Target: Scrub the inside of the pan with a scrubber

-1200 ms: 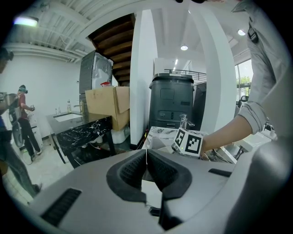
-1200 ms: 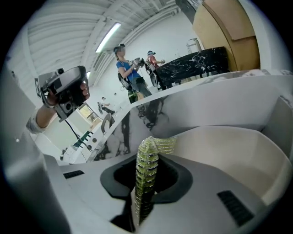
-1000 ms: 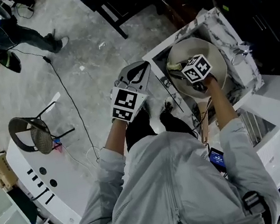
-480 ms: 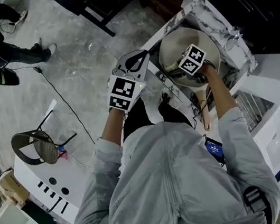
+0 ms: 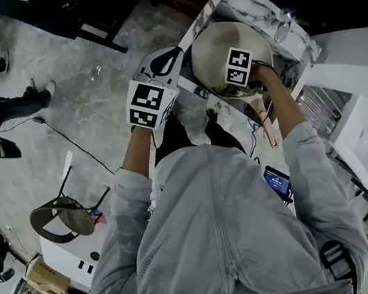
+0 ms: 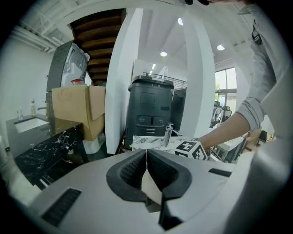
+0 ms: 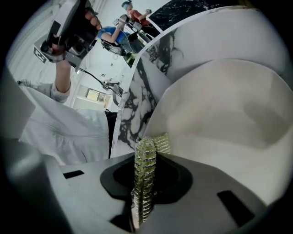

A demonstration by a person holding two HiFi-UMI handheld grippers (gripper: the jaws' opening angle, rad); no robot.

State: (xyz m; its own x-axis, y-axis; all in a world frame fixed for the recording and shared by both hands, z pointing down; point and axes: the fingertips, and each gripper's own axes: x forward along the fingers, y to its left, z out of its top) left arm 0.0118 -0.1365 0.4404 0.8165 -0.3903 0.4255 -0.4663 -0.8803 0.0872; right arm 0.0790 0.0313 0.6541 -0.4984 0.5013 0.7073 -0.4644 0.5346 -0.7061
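The right tongs clench the green scrubber edge-on, its tip just ahead of them inside the pale pan, probably to rub its wall. The left tongs, pressed together on nothing, wait beside the pan.

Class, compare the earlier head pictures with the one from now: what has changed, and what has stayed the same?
Mostly the camera's view swung. The right gripper stays shut on the scrubber inside the pan, shifted at most slightly toward the person. The left gripper stays shut on nothing, beside the pan.
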